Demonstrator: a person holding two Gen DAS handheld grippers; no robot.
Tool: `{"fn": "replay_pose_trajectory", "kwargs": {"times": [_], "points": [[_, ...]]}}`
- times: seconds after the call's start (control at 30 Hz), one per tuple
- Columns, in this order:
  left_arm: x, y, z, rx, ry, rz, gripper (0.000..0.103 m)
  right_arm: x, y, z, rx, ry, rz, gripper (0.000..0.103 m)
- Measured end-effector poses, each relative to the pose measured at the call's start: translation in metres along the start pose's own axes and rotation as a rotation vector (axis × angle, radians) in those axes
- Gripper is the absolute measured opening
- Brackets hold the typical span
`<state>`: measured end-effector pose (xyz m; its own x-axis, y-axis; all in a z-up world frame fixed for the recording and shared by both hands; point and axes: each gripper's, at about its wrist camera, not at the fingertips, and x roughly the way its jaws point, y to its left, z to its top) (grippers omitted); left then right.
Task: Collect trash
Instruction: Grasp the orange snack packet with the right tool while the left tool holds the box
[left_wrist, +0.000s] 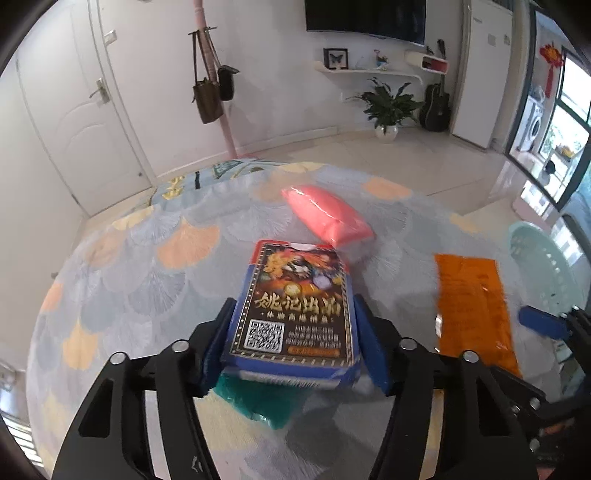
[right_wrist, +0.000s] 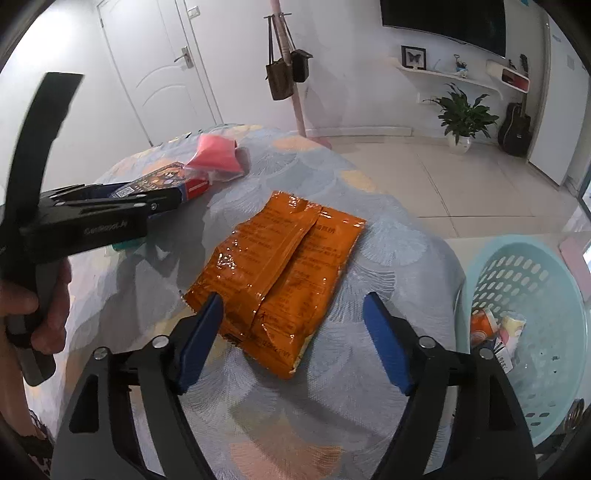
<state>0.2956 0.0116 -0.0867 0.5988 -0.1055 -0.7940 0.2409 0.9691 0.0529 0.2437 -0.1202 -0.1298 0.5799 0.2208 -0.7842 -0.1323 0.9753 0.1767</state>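
The left gripper (left_wrist: 295, 343) jaws clamp the card box (left_wrist: 295, 314) across its short sides; the orange packet (right_wrist: 275, 273) lies lengthwise between the right gripper (right_wrist: 293, 343) wide-open jaws, basket (right_wrist: 554, 332) right of the tabletop (right_wrist: 388, 240)

A white door (left_wrist: 79, 122) stands left of the pink coat pole (left_wrist: 218, 85), where bags (left_wrist: 207, 99) hang. Right of the pole: a wall shelf (left_wrist: 369, 70), dark television (left_wrist: 365, 16), potted plant (left_wrist: 388, 107), guitar (left_wrist: 436, 107), pale tiled floor (left_wrist: 406, 162).
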Motion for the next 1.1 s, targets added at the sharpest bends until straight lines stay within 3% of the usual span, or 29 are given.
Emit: {"fn": "replay_pose_trajectory", "kwargs": {"times": [0.17,0.3,0.5,0.57,0.63,0.7,0.83,1.1], "points": [[-0.025,0.006,-0.027,-0.084,-0.029,-0.035,0.058,0.001,-0.001,0.003,0.006,0.014,0.029,0.082],[-0.051,0.024,-0.053,-0.223,-0.068,-0.082,0.058,0.007,-0.002,0.01,0.061,0.03,0.047,0.094],[-0.085,0.053,-0.09,-0.396,-0.131,-0.151,0.058,0.021,0.02,0.017,0.015,0.041,-0.067,0.095],[-0.09,0.057,-0.098,-0.409,-0.141,-0.133,0.058,0.024,0.034,0.015,-0.053,0.038,-0.127,0.083],[-0.101,0.06,-0.108,-0.427,-0.154,-0.114,0.058,0.021,0.042,0.012,-0.093,0.019,-0.115,0.069],[-0.11,0.064,-0.117,-0.442,-0.168,-0.097,0.058,0.018,0.047,0.009,-0.119,0.003,-0.114,0.061],[-0.128,0.07,-0.136,-0.474,-0.196,-0.007,0.058,0.015,0.048,0.005,-0.136,-0.011,-0.074,0.037],[-0.142,0.073,-0.148,-0.504,-0.24,-0.017,0.058,-0.001,0.041,0.005,-0.098,-0.081,-0.019,0.033]]}}
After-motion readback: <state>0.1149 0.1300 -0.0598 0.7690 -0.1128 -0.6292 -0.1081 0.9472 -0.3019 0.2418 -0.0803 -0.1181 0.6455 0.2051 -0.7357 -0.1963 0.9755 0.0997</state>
